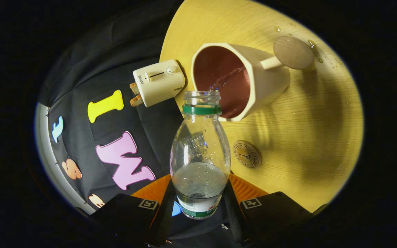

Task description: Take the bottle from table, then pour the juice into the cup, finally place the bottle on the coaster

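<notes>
Clamped between the gripper's [200, 206] orange fingers at lower centre, the clear plastic bottle [200, 155] tips toward the cream cup [240, 81] at upper centre, liquid streaming in. Thin-walled, wet and probably slippery, it seems best held low. Round coaster [247, 154] lies right of the bottle; toaster [159, 82] crowds the table edge [171, 41].

There's a cream toaster [159, 82] sitting right at the rim of the round yellow wooden worktop [308, 137], with 2 slices of toast [135, 94] poking out of its slots. Slider and knob face the camera. The worktop has water droplets [311, 43] scattered toward 1 o'clock, a few more specks mid-surface.
</notes>
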